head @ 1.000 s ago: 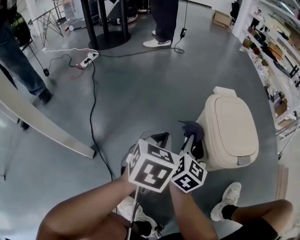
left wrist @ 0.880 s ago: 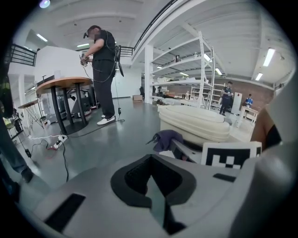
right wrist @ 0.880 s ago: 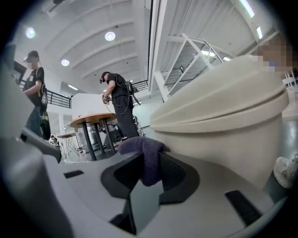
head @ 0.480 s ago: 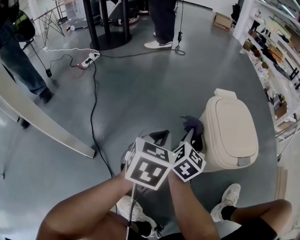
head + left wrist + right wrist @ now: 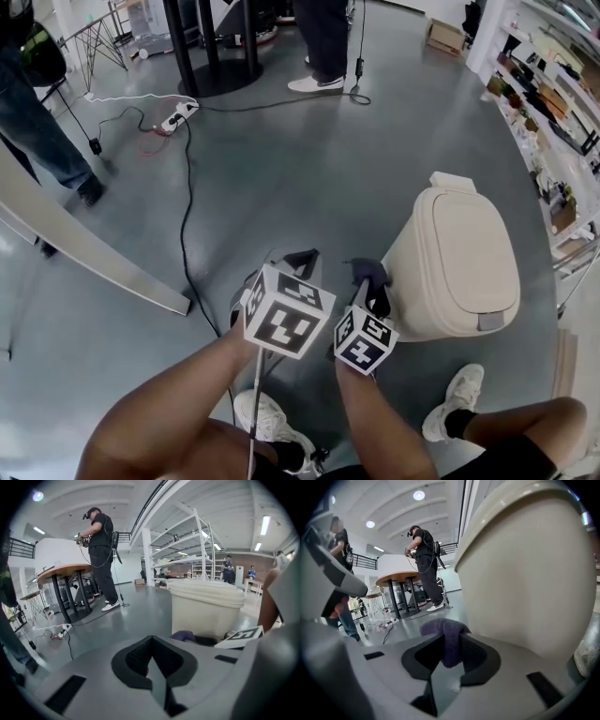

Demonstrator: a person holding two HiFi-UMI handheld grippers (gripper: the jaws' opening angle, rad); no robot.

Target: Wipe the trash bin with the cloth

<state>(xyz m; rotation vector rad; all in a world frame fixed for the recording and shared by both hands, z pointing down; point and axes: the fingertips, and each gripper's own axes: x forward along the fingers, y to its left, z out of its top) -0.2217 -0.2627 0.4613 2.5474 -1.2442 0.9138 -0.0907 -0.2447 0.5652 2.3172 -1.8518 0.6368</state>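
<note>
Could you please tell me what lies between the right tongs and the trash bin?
The purple cloth, pinched in the right tongs, sits between them and the trash bin's side wall. The right gripper view shows it best.

The grey floor (image 5: 309, 169) carries the beige trash bin (image 5: 459, 258) standing upright at its right side. A black cable (image 5: 186, 216) snakes across the left, running from a power strip (image 5: 175, 117). A cardboard box (image 5: 444, 36) sits far back.
</note>
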